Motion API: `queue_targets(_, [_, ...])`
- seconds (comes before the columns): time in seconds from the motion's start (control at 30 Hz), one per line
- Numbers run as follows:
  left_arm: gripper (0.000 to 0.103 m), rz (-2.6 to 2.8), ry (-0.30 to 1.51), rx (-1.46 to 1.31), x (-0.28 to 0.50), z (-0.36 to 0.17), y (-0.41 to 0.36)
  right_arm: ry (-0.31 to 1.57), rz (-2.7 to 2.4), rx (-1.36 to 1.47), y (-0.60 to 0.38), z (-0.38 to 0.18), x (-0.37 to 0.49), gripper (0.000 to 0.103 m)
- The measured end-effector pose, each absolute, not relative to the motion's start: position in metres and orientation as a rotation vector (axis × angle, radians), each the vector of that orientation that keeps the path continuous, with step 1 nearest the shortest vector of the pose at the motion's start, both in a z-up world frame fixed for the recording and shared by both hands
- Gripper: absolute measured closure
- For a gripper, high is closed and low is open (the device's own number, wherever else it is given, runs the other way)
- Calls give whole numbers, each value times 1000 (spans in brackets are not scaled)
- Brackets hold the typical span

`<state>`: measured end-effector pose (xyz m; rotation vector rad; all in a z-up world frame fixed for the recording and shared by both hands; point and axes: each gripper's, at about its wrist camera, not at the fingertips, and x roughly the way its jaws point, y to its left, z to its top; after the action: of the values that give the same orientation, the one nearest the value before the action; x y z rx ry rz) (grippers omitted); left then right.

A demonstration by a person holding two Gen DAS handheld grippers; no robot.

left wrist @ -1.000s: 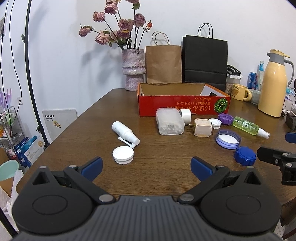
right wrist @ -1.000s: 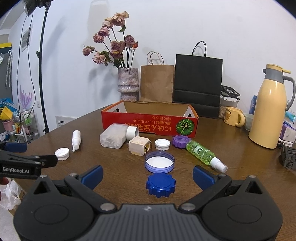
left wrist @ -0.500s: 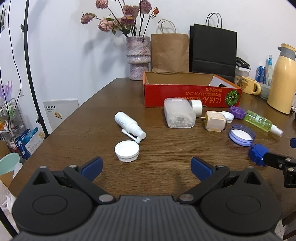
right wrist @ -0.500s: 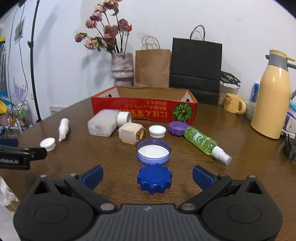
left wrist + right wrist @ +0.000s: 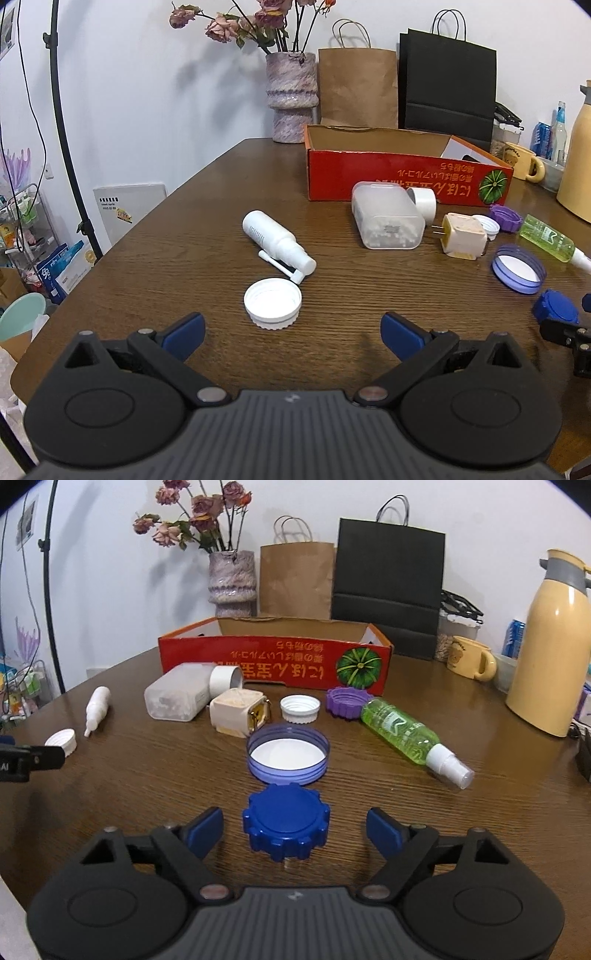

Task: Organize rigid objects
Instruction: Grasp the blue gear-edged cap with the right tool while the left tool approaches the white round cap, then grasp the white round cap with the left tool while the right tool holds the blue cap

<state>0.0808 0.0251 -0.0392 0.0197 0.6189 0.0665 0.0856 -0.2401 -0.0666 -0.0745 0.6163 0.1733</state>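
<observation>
**Op:** Nearest first. My right gripper point(image 5: 294, 829) has its jaws wide apart, low over the bench point(image 5: 443, 812), bracketing the dark blue cap point(image 5: 285, 826), which sits flat between the pads; whether either pad touches it, I cannot tell. My left gripper point(image 5: 291, 328) is likewise spread and holds nothing. The white cap point(image 5: 272, 303) lies just ahead of it, open side up.

**Obs:** And beyond those?

**Op:** Behind the blue cap, almost touching it, is the lavender lid point(image 5: 288, 753), also open side up. Further back sit the beige plug adapter point(image 5: 240, 716), a small white cap point(image 5: 300, 709), a purple cap point(image 5: 345, 702) and the green spray bottle point(image 5: 410, 734) on its side. The frosted container point(image 5: 181, 696) and the white spray bottle point(image 5: 277, 243) lie toward the left. The red cardboard box point(image 5: 275, 662) stands farthest; I judge it the destination.

**Obs:** Risks?

**Op:** Three, as I judge them:
- The blue cap is shallow with a scalloped rim. Pads closing on ridge peaks could let it rotate or squirt out.
- Closing too low may scrape the bench; closing too far forward may nudge the lavender lid.
- On the left, the white cap sits near the spray bottle's nozzle, and a sloppy approach could set the bottle rolling.
</observation>
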Motion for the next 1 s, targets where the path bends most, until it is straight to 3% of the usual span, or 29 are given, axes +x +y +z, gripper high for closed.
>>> queue_targets(0.13, [0, 72, 629, 23, 87, -41, 27, 625, 200, -65, -241, -70, 91, 44])
queue_targets(0.2, [0, 75, 633, 24, 90, -42, 28, 620, 214, -64, -240, -69, 93, 50])
queue_targets(0.8, [0, 116, 677, 5, 120, -54, 47, 590, 215, -67, -240, -65, 103, 50])
queue_targets(0.93, [2, 113, 679, 3, 123, -55, 48, 586, 210, -65, -240, -64, 105, 50])
queue_targets(1.0, [9, 112, 681, 4, 123, -56, 48, 585, 209, -66, -240, -64, 106, 50])
